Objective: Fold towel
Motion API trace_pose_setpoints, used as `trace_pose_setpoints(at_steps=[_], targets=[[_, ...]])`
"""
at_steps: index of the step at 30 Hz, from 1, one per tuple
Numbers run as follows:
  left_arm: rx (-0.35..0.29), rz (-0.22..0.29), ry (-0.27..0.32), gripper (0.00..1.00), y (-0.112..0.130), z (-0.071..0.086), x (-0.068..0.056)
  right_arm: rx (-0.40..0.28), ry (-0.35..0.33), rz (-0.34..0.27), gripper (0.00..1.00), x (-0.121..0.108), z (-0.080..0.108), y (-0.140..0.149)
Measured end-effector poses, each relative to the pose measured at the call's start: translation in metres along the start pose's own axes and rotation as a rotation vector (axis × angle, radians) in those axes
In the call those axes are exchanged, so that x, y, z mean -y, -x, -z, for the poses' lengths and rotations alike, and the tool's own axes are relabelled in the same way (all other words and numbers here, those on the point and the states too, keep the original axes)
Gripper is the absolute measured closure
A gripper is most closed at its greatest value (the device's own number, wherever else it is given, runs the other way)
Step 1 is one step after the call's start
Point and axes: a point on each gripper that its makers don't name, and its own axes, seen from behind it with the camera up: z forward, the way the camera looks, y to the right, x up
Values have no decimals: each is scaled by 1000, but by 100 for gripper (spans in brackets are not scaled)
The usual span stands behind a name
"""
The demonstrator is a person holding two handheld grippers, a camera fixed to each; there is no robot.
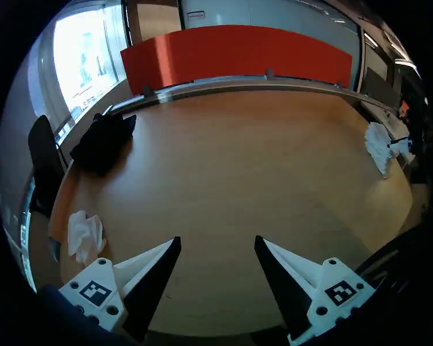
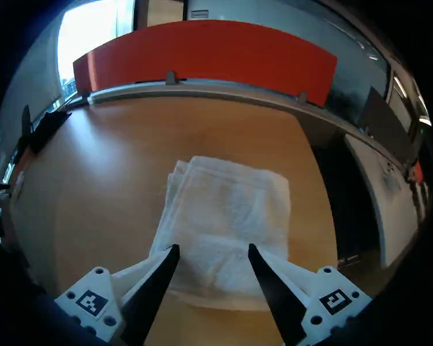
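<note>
A white towel (image 2: 225, 222) lies folded into a thick rectangle on the wooden table (image 2: 101, 184), near its right edge. My right gripper (image 2: 212, 249) hovers open over the towel's near part, with nothing between its fingers. In the left gripper view the same towel (image 1: 379, 147) shows far off at the table's right side. My left gripper (image 1: 216, 242) stands open above bare wood (image 1: 234, 173), holding nothing. A second white cloth (image 1: 84, 235) lies crumpled at the table's near left edge.
A black bag or garment (image 1: 104, 141) lies at the far left of the table. An orange partition (image 1: 234, 55) runs along the far edge. A dark chair (image 1: 43, 155) stands left of the table. Another desk (image 2: 384, 196) sits right of it.
</note>
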Motion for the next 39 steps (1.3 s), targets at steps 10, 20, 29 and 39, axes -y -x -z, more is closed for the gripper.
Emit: trace_pose_setpoints(at_steps=[10,20,29,39], targets=[[8,-7,-2,5,2,1,-1,29,1,-12,8,-3,-8,22],[9,-10,1,6,0,1,-5,39,-7,-21,8,-3,-12,32],[5,-9,1,5,-2,-1,-5,-17,-6,-4,8,-3,-1,5],[2,-12,5,5,-4,-2,-8,-64,2,5,8,-14,-1,-30]])
